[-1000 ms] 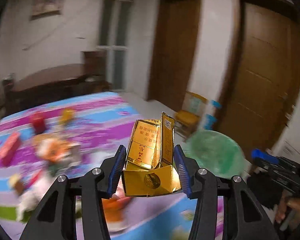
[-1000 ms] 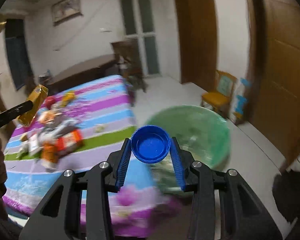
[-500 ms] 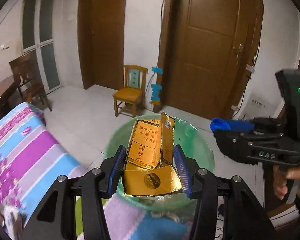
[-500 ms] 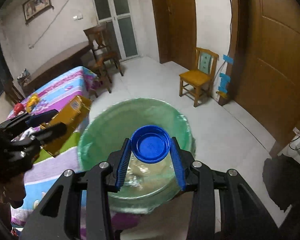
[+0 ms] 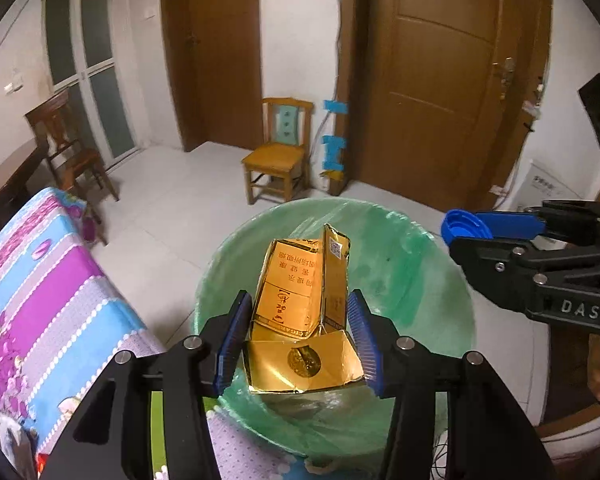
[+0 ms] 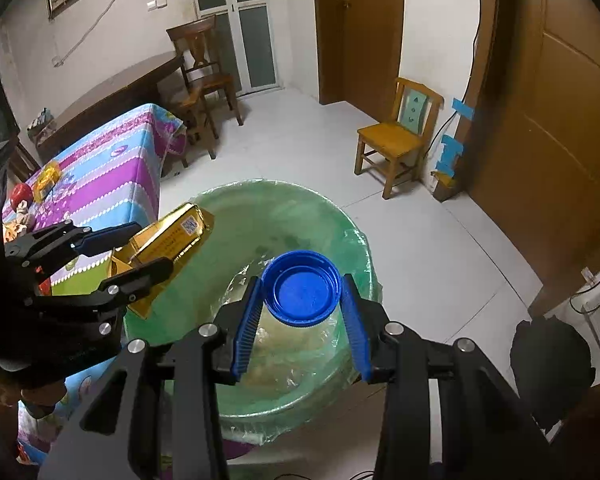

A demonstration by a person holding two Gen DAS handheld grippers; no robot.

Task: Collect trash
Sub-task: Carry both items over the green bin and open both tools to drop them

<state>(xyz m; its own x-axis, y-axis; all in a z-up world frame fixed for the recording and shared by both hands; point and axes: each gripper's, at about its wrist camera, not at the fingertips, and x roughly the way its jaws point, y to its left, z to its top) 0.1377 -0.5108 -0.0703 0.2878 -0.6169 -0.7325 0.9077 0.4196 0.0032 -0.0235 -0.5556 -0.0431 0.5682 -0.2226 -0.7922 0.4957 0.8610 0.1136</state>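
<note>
From my left wrist view I could see the printed face of the gold carton (image 5: 300, 312), its characters upside down, a small code square on the raised flap and a round gold seal on the open bottom flap; my right wrist view gave me only that carton's narrow side, jutting out at a slant over the bin's near rim. The right wrist view, in turn, showed the pale crumpled wrappers lying in the bottom of the green bin (image 6: 352, 240), which the carton mostly covered in the left view, and also the litter remaining on the striped tablecloth (image 6: 112, 176) to the left. The carton was flattened, shiny and creased, held over the bin's mouth. The blue bottle cap (image 6: 302, 288) was round, ribbed at its edge, hollow side toward the camera, also above the bin, which was lined with a thin green bag. My left gripper (image 5: 298, 336) stood partly spread, its blue pads pinching the carton by both sides. My right gripper (image 6: 302, 308) was set narrower, its pads pressed on the cap's rim; from the left view it appeared edge-on at the right, over the bin's far side. A small yellow chair (image 5: 278, 160) stood beyond, by the brown door (image 5: 452, 80).
</note>
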